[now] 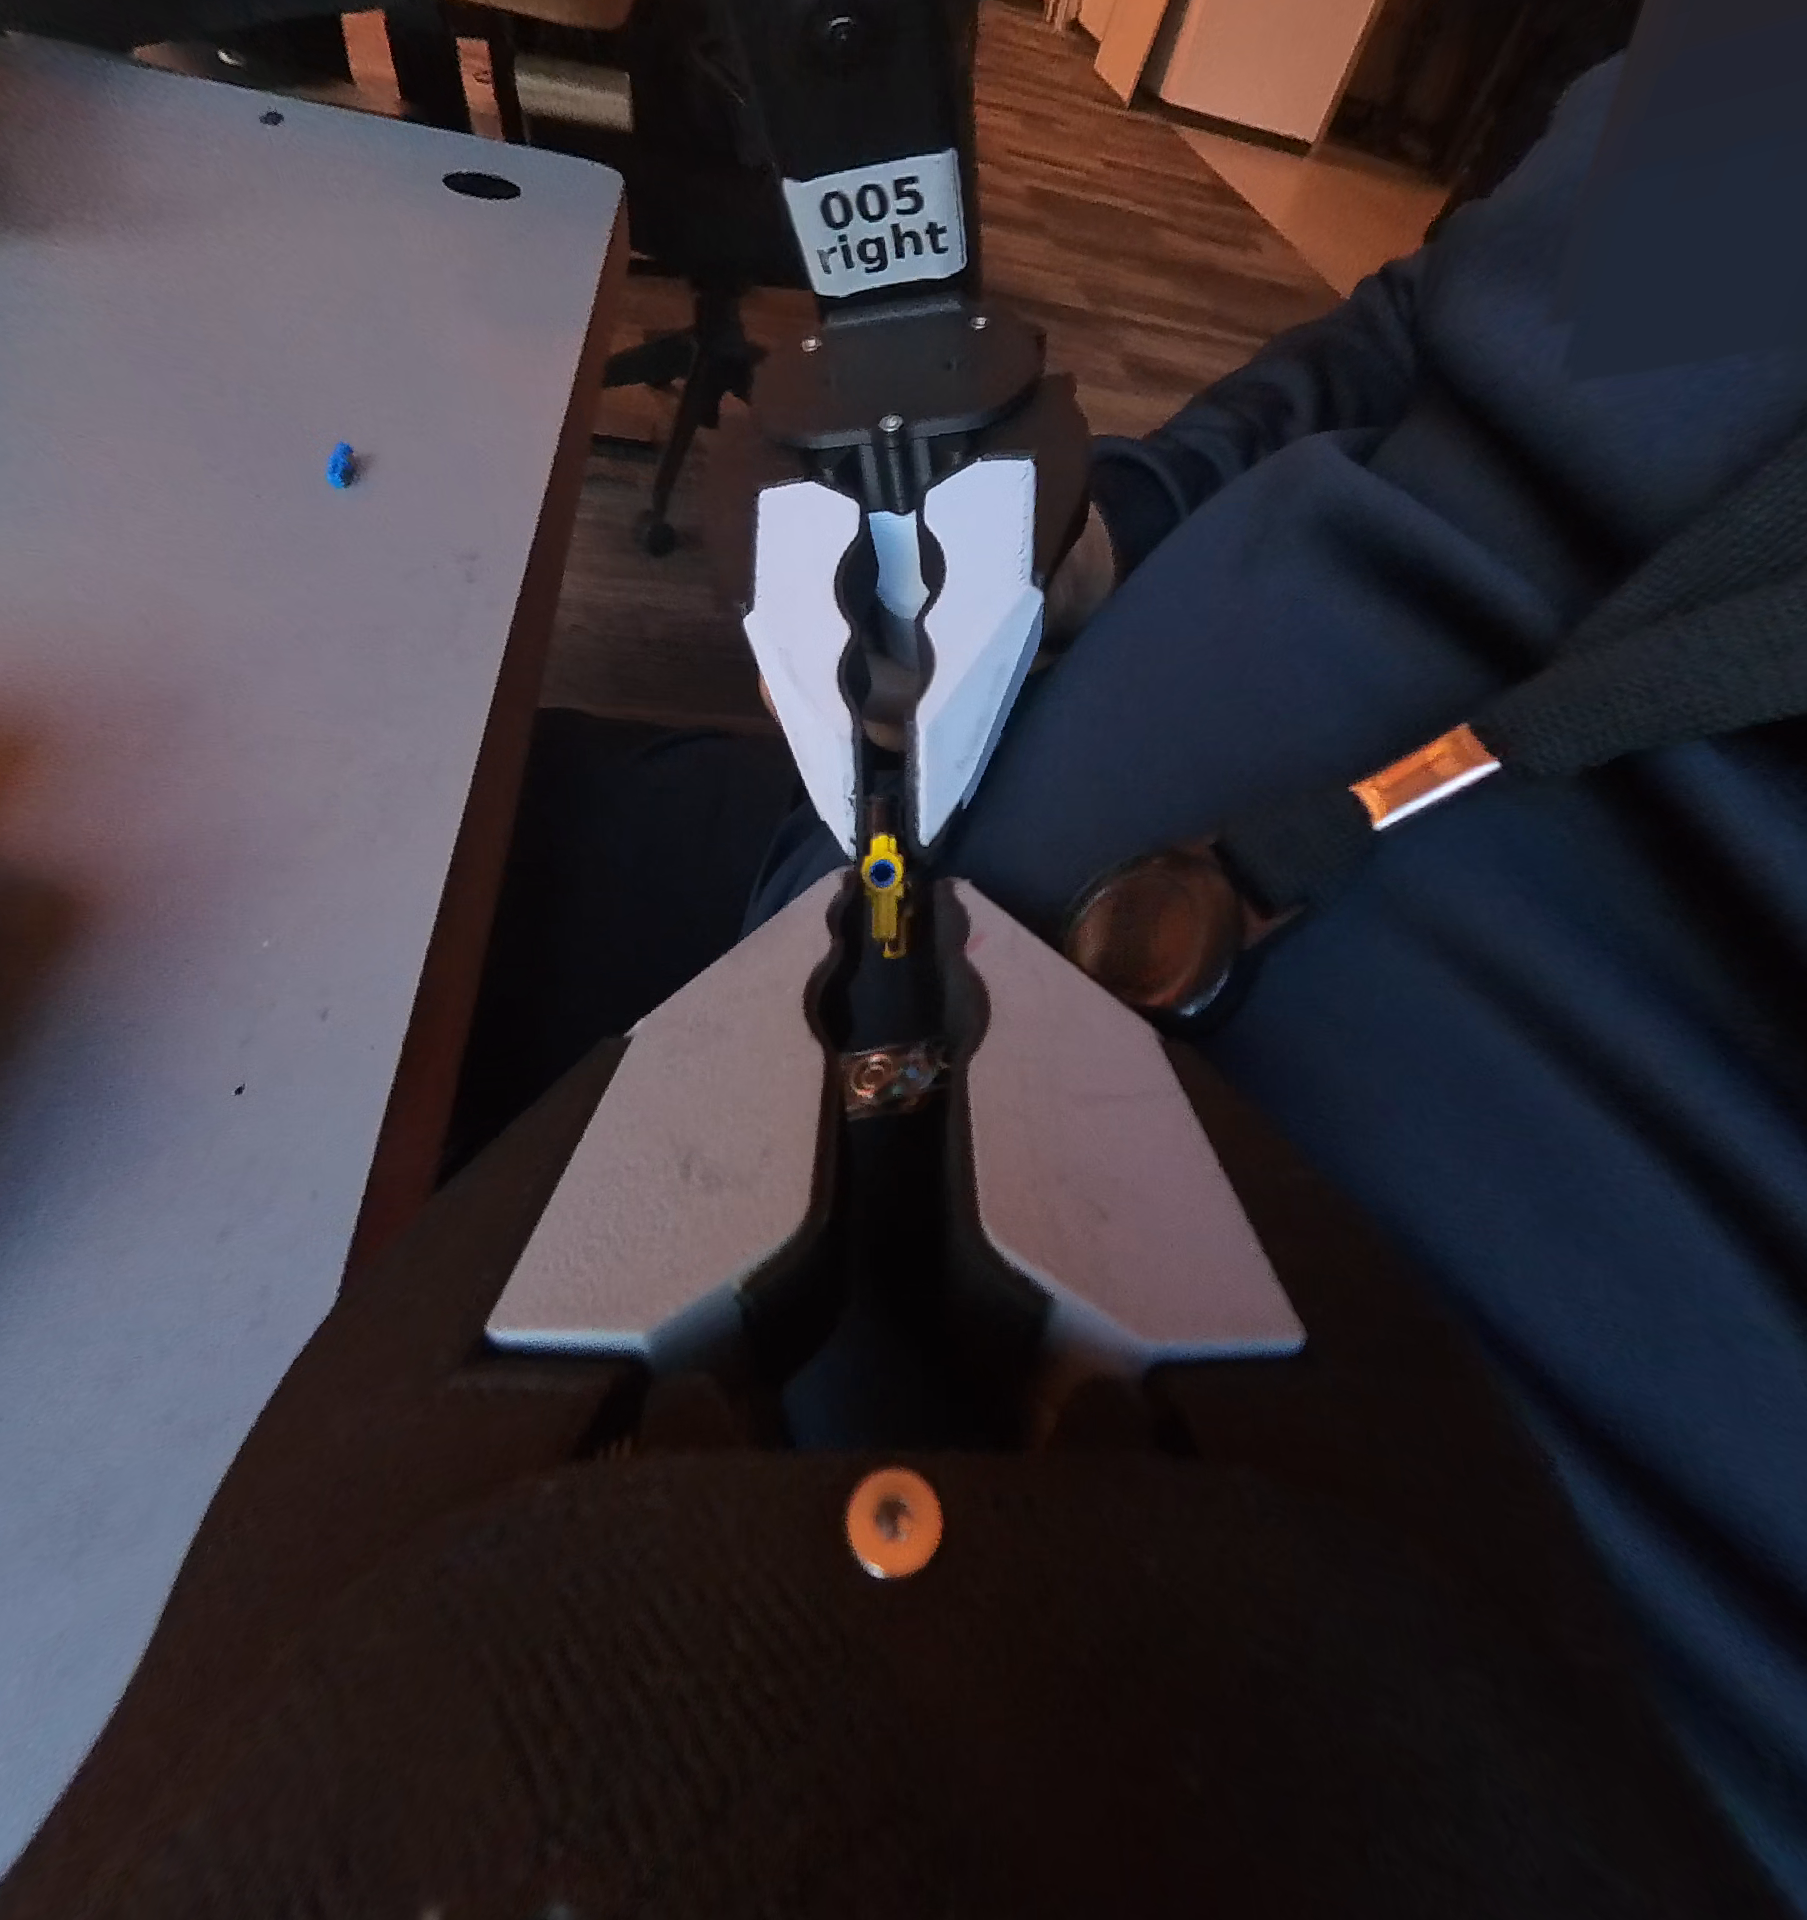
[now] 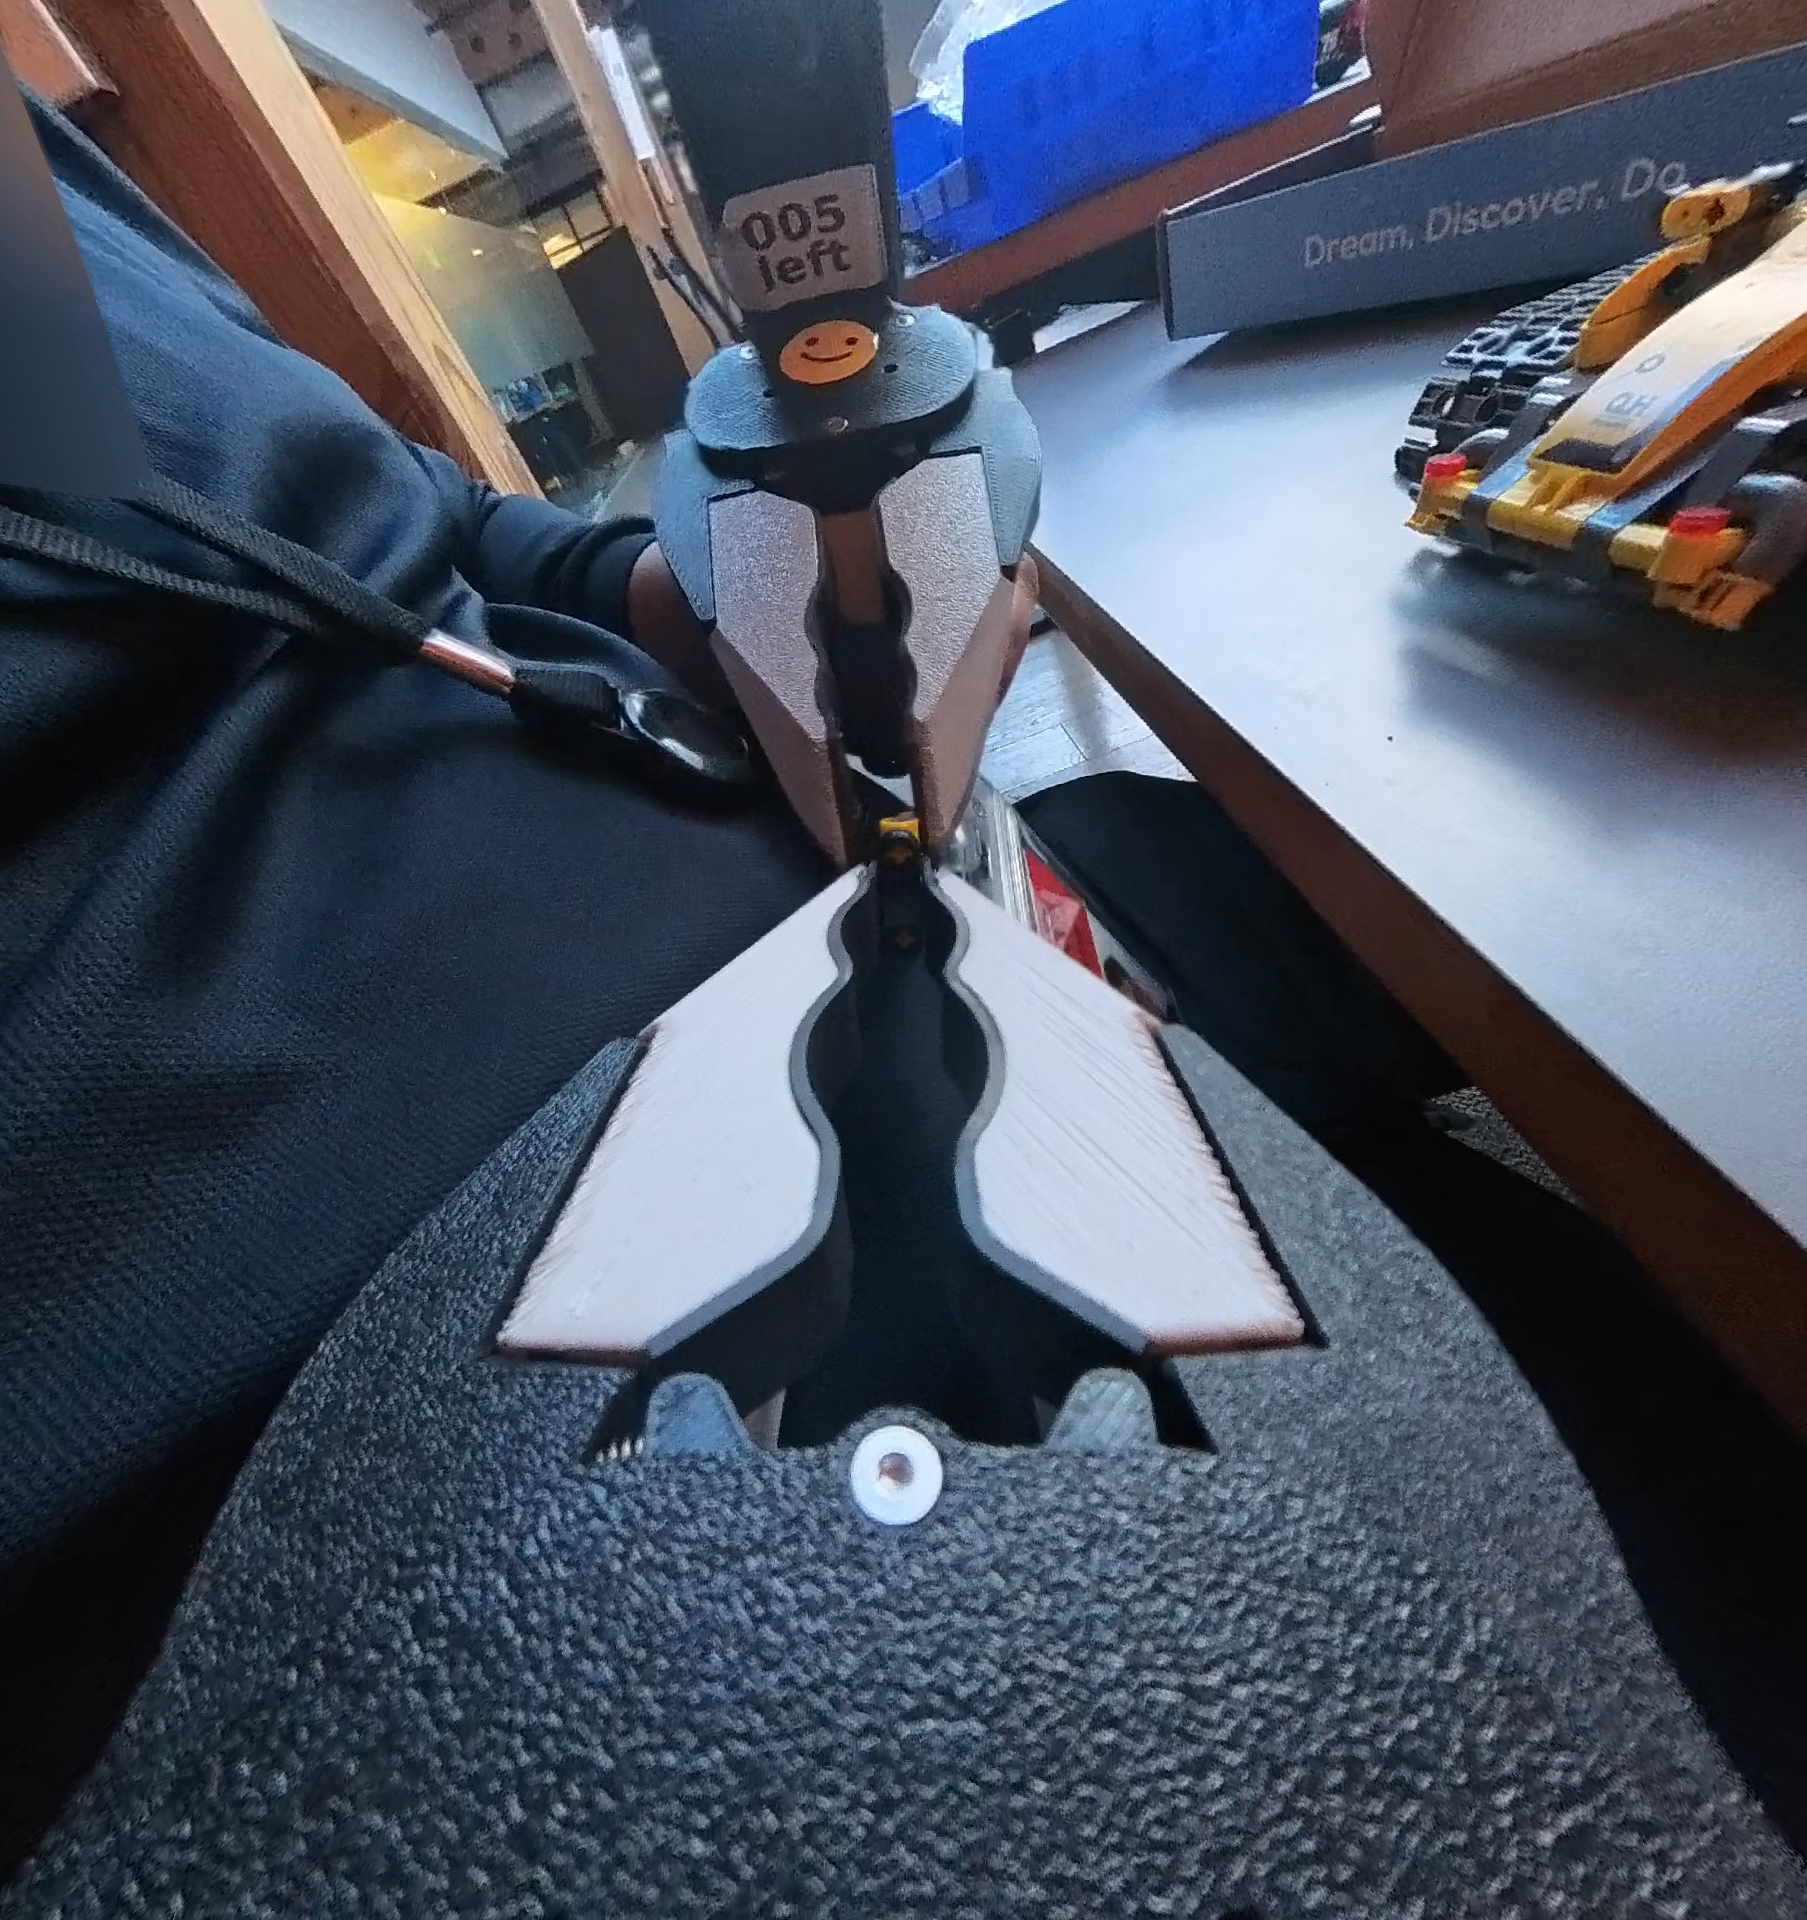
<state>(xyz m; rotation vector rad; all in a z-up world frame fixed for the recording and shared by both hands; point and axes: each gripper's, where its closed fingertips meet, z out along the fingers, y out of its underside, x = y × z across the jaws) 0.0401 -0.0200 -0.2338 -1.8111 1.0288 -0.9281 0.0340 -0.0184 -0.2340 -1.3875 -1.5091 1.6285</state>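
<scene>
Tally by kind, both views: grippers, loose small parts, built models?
Two-finger grippers: 2 (left, right)
Small parts: 2 (yellow plastic piece with blue pin between the gripper tips, blue bit on grey table)
Yellow-and-black brick race car: 1
Total: 5

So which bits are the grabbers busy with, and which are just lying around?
Busy:
- left gripper, pinching a small yellow piece
- right gripper, tip to tip with the left gripper

Lying about on the table:
- yellow toy car
- grey box
- tiny blue piece
</scene>
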